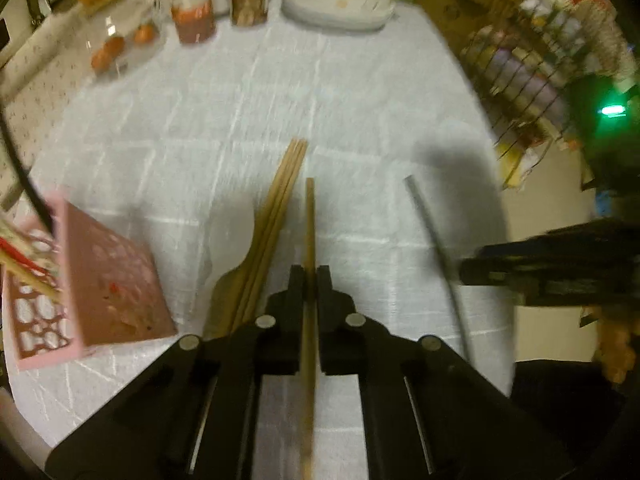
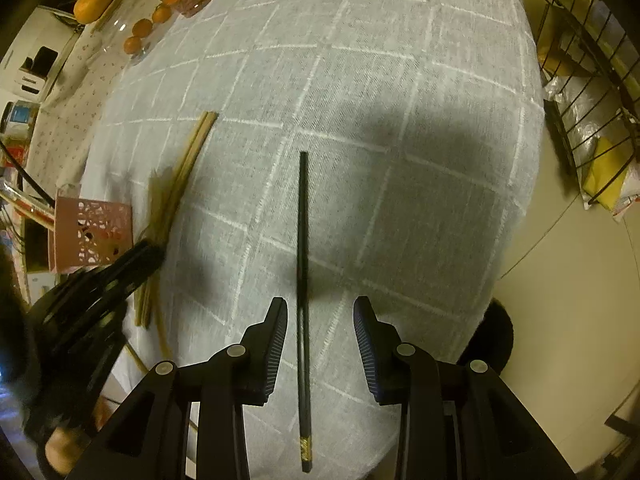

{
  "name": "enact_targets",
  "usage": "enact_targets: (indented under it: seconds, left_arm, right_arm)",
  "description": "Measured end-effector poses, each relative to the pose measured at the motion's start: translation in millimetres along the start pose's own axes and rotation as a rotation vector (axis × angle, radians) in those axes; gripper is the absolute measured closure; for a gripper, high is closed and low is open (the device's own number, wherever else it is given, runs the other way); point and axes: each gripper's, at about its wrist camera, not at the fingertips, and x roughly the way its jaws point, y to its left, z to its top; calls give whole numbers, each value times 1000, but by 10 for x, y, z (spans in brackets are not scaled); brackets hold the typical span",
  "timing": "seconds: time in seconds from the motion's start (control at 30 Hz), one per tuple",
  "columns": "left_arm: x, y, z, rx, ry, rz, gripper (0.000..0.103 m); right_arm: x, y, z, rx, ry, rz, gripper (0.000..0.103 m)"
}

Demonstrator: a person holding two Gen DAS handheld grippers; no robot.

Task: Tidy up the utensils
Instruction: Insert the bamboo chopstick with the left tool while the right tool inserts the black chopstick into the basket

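My left gripper (image 1: pixel 310 280) is shut on a single wooden chopstick (image 1: pixel 310 220), held a little above the grey checked tablecloth (image 1: pixel 360 100). Just to its left lie several more wooden chopsticks (image 1: pixel 280 208) and a wooden spoon (image 1: pixel 228 292). A pink perforated utensil holder (image 1: pixel 100 280) with sticks in it stands at the left. My right gripper (image 2: pixel 320 320) is open, its blue pads either side of a black chopstick (image 2: pixel 303 240) that lies flat on the cloth. The left gripper (image 2: pixel 148 252) shows blurred at the left of the right wrist view, beside the holder (image 2: pixel 94 232).
At the table's far end stand food jars (image 1: pixel 192 8), a clear container of oranges (image 1: pixel 120 44) and a white appliance (image 1: pixel 340 4). A wire rack (image 2: pixel 592 112) stands off the table's right edge. The rounded front edge of the table is close below both grippers.
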Motion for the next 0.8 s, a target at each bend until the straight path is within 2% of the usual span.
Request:
enact_targets:
  seconds: [0.13, 0.33, 0.4, 0.43, 0.47, 0.67, 0.8]
  left_arm:
    - [-292, -16, -44, 11, -58, -18, 96]
    - [-509, 36, -102, -21, -99, -33, 96]
    - [-561, 36, -145, -26, -108, -42, 96]
    - [-593, 37, -164, -26, -115, -42, 96]
    - [-623, 41, -181, -28, -122, -40, 96]
    - [-780, 80, -236, -57, -164, -53, 96]
    - [-945, 86, -311, -58, -204, -57, 96]
  right_arm:
    - [57, 126, 63, -25, -19, -33, 68]
    - [199, 355, 132, -86, -40, -124, 70]
    - [236, 452, 140, -132, -62, -193, 81]
    - [248, 495, 142, -154, -71, -225, 91]
    - [257, 522, 141, -166, -76, -236, 94]
    - [224, 639, 107, -194, -113, -229, 97]
    - [-34, 761, 1, -212, -177, -186, 98]
